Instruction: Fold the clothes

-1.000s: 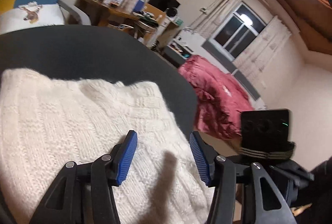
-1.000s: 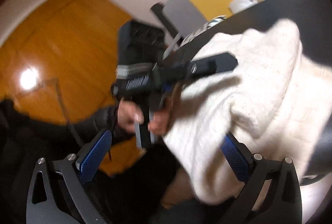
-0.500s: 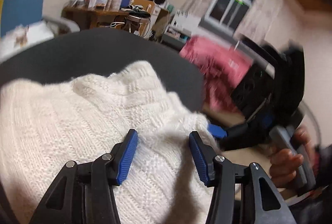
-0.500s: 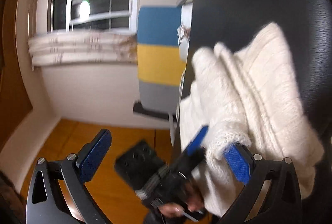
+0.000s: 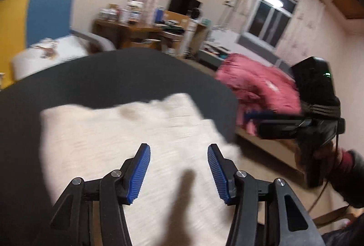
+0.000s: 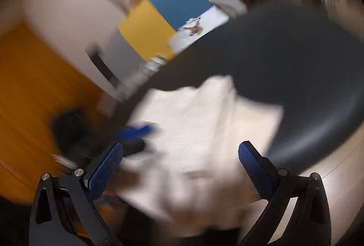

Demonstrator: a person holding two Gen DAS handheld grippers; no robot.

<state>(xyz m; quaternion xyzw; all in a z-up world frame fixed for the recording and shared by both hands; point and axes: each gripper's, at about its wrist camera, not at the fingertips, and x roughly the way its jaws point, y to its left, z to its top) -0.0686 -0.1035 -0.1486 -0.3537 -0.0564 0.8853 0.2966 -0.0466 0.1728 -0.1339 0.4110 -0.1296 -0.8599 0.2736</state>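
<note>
We have the dark round tabletop (image 5: 113, 77) under us, smooth and faintly sheened like leather, curving away toward twelve o'clock. On it lies the cream sweater (image 5: 127, 145), a thick, soft knit folded into a rough block at the near edge, its far corners at about eleven and one o'clock; motion blur hides the stitch pattern.

Our left gripper (image 5: 178, 168) hangs above the knit with its ribbed blue fingers (image 5: 138, 174) well apart and nothing between them. Our right gripper (image 6: 179, 168) also has its fingers spread wide, with only blurred cloth seen below the gap, so we judge neither one holds the sweater.

The fold looks mostly made. To finish it well, we should come down level, pinch a full double layer at an edge rather than a single loose ply, and move both sides together, since such bulky wool will spring open and slide on the slick tabletop.
</note>
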